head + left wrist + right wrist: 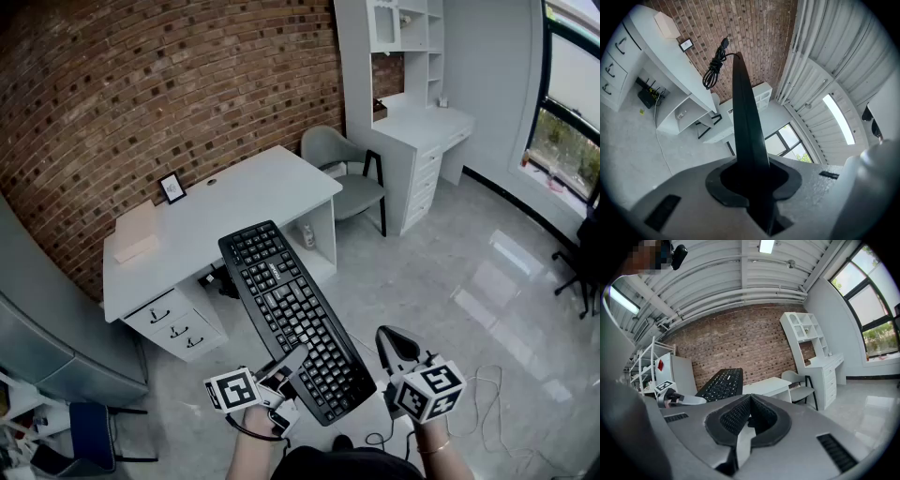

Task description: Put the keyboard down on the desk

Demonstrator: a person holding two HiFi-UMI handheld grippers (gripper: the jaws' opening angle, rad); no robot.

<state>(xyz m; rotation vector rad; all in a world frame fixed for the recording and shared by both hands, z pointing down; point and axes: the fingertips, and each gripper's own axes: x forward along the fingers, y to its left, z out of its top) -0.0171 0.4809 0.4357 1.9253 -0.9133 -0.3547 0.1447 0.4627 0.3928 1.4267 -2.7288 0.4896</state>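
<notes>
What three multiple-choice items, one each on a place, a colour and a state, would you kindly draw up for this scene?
1. Where is the keyboard relative to the desk?
A. Lying flat on it. B. Held in the air, not on it. C. Inside one of its drawers.
2. What colour is the keyboard?
A. White. B. Black. C. Red.
3. How is the left gripper?
A. Open and empty. B. Out of view. C. Shut on the keyboard.

Key: 1 B, the head view shows it raised, off the desktop; 2 B, case and keys are black; 3 C, the left gripper view shows its jaws clamping the keyboard's edge.
</notes>
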